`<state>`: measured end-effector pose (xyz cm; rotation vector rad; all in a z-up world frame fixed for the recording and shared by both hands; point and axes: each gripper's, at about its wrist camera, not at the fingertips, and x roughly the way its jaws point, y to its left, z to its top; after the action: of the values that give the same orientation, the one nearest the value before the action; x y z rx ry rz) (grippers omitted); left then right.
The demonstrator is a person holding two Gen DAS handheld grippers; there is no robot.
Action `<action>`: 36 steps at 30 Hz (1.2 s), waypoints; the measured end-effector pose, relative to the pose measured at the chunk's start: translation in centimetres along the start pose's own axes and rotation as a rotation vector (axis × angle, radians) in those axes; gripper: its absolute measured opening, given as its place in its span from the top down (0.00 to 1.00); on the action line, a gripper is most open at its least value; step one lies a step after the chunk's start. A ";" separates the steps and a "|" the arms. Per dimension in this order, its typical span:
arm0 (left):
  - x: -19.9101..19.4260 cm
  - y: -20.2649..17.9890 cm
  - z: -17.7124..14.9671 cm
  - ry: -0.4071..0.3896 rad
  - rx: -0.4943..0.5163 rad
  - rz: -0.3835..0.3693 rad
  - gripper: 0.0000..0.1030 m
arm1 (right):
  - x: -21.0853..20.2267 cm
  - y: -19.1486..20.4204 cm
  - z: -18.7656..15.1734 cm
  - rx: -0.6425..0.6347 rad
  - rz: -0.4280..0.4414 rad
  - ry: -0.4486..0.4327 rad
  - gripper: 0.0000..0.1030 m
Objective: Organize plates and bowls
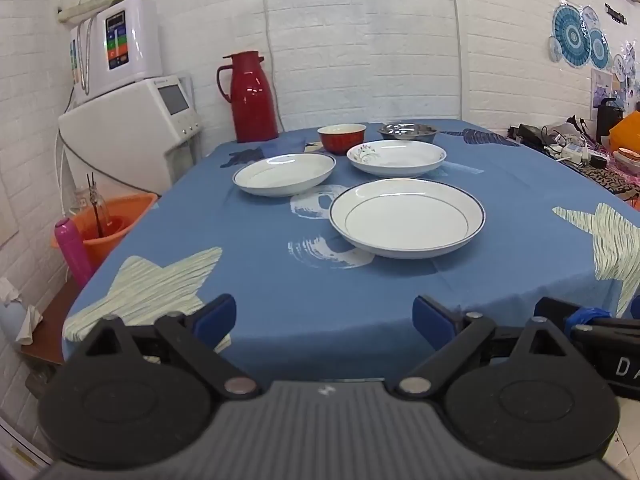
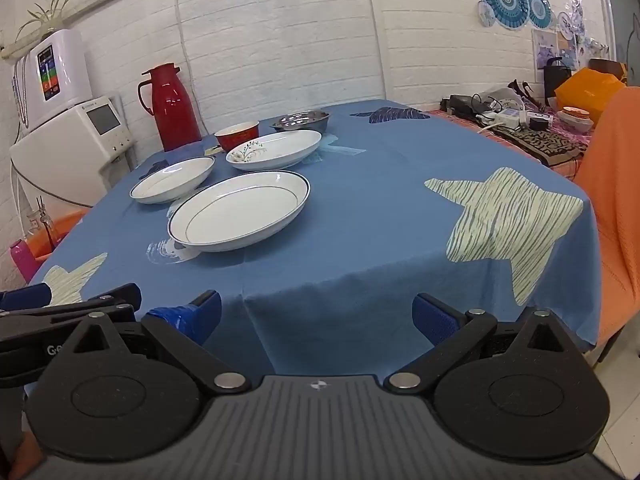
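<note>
Three white plates lie on the blue tablecloth: a large blue-rimmed plate [image 1: 407,219] [image 2: 240,211] nearest me, a smaller rimmed plate [image 1: 284,174] [image 2: 173,179] to its left, and a flower-patterned plate [image 1: 396,157] [image 2: 274,149] behind. Further back stand a red bowl [image 1: 342,138] [image 2: 236,135] and a steel bowl [image 1: 407,131] [image 2: 302,121]. My left gripper [image 1: 325,322] hangs open before the table's front edge, nothing between its fingers. My right gripper [image 2: 317,318] is open too, also short of the edge, to the right of the left one.
A red thermos jug [image 1: 251,97] [image 2: 173,107] stands at the table's back left. White appliances [image 1: 132,132] and an orange basin [image 1: 108,228] sit left of the table. A cluttered side table [image 2: 520,124] and an orange-covered chair [image 2: 616,208] are on the right.
</note>
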<state>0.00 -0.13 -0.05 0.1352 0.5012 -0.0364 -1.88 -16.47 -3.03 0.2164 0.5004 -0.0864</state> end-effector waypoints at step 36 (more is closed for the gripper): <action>0.3 0.6 -0.2 0.009 -0.048 -0.016 0.09 | 0.3 0.4 -0.2 -0.011 -0.001 0.008 0.13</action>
<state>0.25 0.47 -0.30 0.0839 0.5120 -0.0394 -1.71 -16.06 -3.30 0.2062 0.5092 -0.0837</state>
